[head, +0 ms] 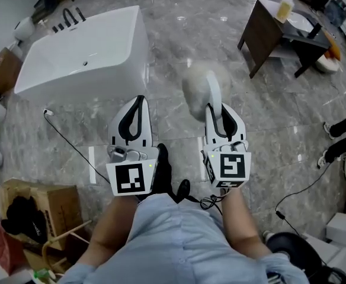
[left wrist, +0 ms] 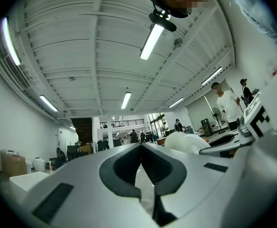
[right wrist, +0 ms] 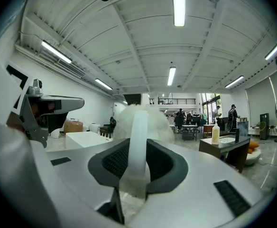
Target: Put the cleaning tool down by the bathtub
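Now, my right claw pinching the fluffy cleaning tool by its white handle, up over the floor, off the bathtub's right side, my left claw pressed together, empty.

one bathtub, one cleaning tool, two grippers, one bottle, one dark table.

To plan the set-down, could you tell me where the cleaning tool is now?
Head view: the cleaning tool is clamped in the right tongs, above the floor right of the bathtub.
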`<state>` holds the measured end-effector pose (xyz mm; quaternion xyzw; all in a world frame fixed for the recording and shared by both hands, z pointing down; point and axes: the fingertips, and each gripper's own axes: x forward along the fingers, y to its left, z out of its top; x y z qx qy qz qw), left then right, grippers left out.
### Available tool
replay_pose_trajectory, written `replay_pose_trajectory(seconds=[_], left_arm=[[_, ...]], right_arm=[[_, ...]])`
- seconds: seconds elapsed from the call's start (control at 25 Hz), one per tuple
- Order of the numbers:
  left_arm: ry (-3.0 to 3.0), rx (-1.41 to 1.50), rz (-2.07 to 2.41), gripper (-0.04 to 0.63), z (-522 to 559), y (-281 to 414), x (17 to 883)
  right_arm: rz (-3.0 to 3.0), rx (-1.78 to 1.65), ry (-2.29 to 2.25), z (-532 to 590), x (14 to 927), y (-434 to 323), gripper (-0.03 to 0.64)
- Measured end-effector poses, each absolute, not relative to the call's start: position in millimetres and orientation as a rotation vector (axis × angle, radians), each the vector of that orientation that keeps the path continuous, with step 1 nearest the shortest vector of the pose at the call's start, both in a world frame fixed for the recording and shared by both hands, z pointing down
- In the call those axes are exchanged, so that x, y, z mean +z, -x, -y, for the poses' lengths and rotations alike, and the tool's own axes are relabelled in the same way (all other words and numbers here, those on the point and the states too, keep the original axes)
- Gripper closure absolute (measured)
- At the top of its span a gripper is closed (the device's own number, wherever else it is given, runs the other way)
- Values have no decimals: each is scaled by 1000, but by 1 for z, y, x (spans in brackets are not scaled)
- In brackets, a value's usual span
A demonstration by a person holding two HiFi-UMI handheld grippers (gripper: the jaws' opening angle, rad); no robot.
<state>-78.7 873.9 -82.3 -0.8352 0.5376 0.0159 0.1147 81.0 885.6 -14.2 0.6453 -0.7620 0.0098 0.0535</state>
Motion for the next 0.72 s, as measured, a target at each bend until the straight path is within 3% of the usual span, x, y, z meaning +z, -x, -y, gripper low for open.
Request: replay_pose_trajectory(seconds=[0.72], left_arm=[[2465, 59, -1588, 579, -658, 125, -78]], right_arm=[[2278, 32, -1962, -675, -11, -47, 514]])
